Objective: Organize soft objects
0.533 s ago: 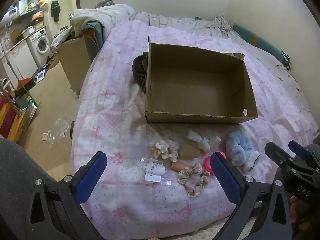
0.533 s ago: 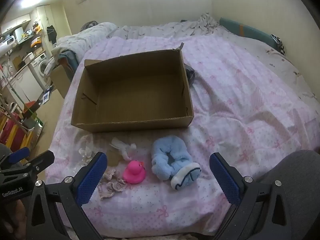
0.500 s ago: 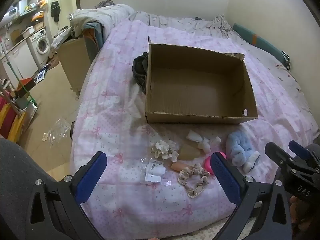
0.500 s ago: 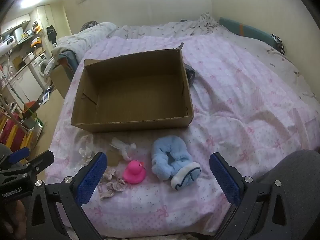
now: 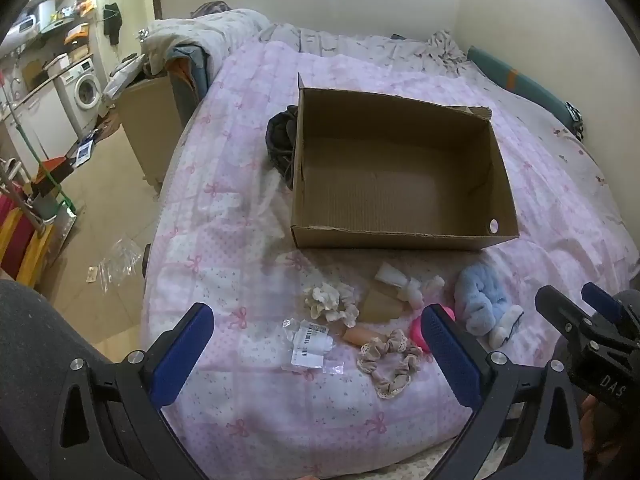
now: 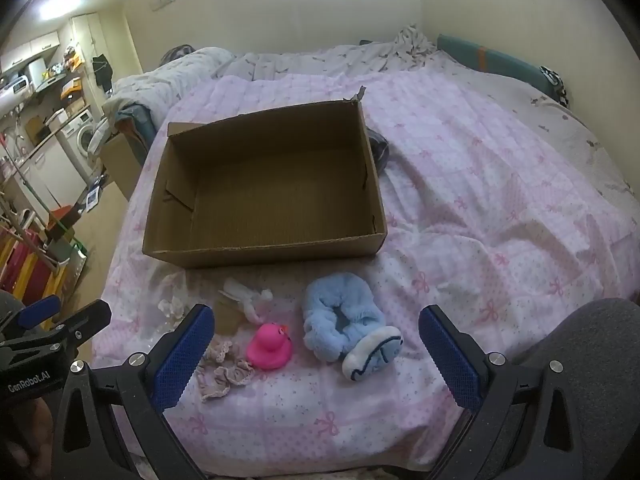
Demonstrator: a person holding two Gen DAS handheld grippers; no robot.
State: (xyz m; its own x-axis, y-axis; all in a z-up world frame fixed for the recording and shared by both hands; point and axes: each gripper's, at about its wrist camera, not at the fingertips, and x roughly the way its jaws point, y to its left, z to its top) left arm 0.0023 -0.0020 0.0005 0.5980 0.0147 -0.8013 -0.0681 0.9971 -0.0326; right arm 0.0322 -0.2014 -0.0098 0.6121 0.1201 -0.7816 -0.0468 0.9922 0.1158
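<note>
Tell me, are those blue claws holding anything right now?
No, nothing is held. The left gripper and right gripper both stand open above the bed, with the soft items lying loose and the cardboard box unfilled.

In front of me the open cardboard box (image 6: 264,196) sits empty on the bed. Just before its near wall lie the fluffy blue slipper (image 6: 348,332), pink duck (image 6: 269,347), beige scrunchie (image 5: 390,362), cream scrunchie (image 5: 330,304) and white bow (image 6: 248,300).
</note>
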